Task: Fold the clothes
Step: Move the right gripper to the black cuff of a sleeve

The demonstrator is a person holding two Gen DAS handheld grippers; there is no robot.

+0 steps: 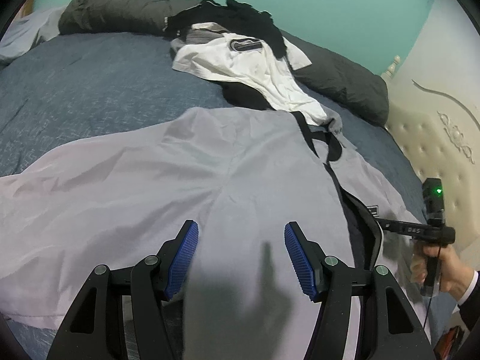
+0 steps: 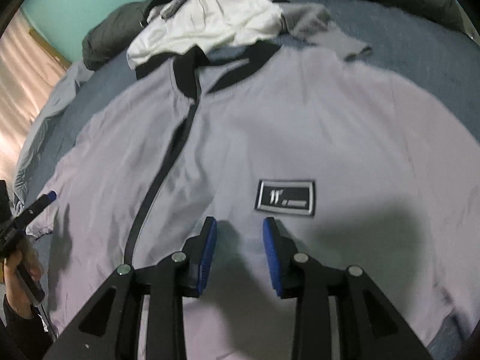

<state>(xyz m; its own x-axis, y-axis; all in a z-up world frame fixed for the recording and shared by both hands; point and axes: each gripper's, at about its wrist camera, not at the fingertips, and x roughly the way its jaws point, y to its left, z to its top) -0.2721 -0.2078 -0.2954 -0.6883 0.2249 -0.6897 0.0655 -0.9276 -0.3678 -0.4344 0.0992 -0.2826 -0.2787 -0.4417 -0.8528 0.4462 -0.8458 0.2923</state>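
A light grey zip jacket (image 1: 186, 174) with a black collar (image 2: 231, 75) and a black chest patch (image 2: 285, 195) lies spread front up on the bed. My left gripper (image 1: 241, 231) hovers open and empty over its left half. My right gripper (image 2: 240, 228) is open and empty just above the jacket's front, below the patch and right of the zip (image 2: 162, 174). The right gripper also shows in the left wrist view (image 1: 420, 231) at the jacket's right edge, its fingertips hidden. The left gripper's blue fingertip shows in the right wrist view (image 2: 49, 195).
A pile of white, grey and black clothes (image 1: 246, 57) lies beyond the collar. Dark grey pillows (image 1: 345, 84) sit at the head of the blue bedspread (image 1: 84, 84). A padded cream headboard (image 1: 435, 138) stands at the right, a teal wall (image 1: 330, 3) behind.
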